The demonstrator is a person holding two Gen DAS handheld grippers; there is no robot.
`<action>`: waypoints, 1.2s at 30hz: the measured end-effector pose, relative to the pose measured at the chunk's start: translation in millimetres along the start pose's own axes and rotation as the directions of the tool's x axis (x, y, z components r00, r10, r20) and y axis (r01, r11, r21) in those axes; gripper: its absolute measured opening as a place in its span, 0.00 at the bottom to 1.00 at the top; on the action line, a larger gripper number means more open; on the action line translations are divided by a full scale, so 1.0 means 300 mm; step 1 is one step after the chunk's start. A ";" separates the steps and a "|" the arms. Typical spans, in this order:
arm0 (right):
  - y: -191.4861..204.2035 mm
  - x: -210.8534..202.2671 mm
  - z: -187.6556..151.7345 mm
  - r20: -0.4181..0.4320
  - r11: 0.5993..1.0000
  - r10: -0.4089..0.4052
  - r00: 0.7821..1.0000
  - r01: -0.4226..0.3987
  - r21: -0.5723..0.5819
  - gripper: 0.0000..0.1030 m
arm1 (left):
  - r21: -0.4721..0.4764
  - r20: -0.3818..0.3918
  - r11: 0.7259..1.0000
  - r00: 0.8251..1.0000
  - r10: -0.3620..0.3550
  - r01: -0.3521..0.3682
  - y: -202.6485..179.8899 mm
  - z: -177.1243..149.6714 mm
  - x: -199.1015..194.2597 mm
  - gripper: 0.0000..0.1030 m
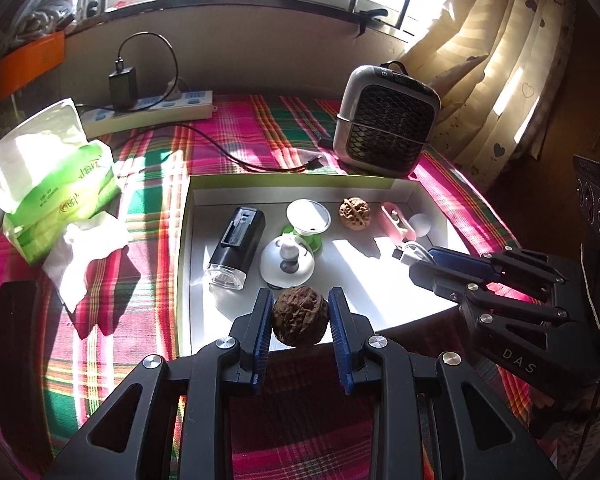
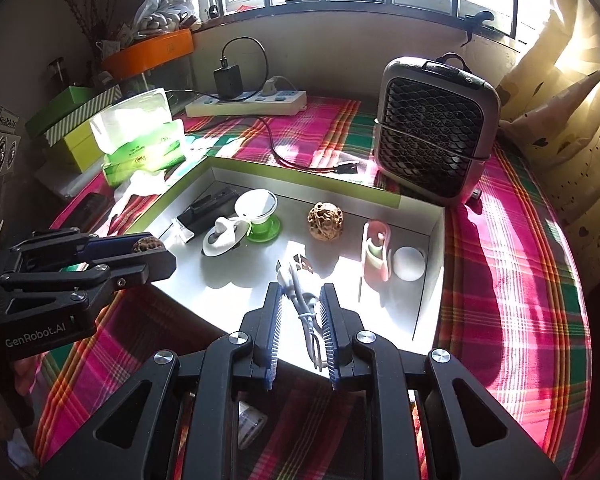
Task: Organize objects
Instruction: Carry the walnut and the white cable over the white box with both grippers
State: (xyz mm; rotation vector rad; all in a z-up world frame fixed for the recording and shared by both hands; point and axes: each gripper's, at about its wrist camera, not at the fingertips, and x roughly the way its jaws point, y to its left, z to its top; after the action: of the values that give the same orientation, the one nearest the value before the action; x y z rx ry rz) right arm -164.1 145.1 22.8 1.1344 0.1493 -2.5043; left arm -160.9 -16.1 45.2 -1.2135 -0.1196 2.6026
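Between the blue ribbed pads of the left gripper [image 1: 299, 320], the dark brown wrinkled walnut [image 1: 299, 315] is pinched from both sides, hanging over the near edge of the shallow grey cardboard tray with green rim [image 1: 288, 180]. The walnut is nearly round, so it has no clear long axis, and that roundness is the risk: with only two narrow contact lines, it could roll out and bounce off the tray's near lip onto the red-and-green plaid cloth [image 1: 140, 280]. Just beyond it inside the tray stand the white dome-shaped suction holder [image 1: 287, 264] and the black rectangular device with clear end [image 1: 236, 248]; a careless release could knock either.

From the right wrist view, the right gripper [image 2: 300, 320] is closed around the white coiled USB cable [image 2: 300, 300], also over the tray's near edge. The cable's long axis runs along the fingers, plug end pointing away toward the light tan carved walnut [image 2: 326, 220] at the tray's far wall. The loose coil could unspool or snag on the pads when let go, dragging toward the pink plastic clip [image 2: 376, 252].
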 end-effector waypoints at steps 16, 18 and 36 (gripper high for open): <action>-0.019 0.094 0.039 -0.037 1.000 0.019 0.999 -0.018 0.016 0.19 | -0.014 -0.026 1.000 1.000 0.002 -0.002 0.018 0.016 0.065 0.25; -0.021 0.100 0.042 -0.039 1.000 0.018 0.999 -0.018 0.015 0.19 | -0.015 -0.032 1.000 0.999 0.004 -0.005 0.018 0.018 0.072 0.25; -0.023 0.147 0.064 -0.058 1.000 0.010 0.998 -0.008 0.028 0.19 | -0.014 -0.050 1.000 0.999 0.019 -0.020 0.021 0.019 0.103 0.25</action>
State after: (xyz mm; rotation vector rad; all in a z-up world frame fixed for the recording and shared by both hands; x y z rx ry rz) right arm -206.7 133.4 2.5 1.2166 0.1258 -2.4742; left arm -185.7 -13.5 24.8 -1.2896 -0.1174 2.5903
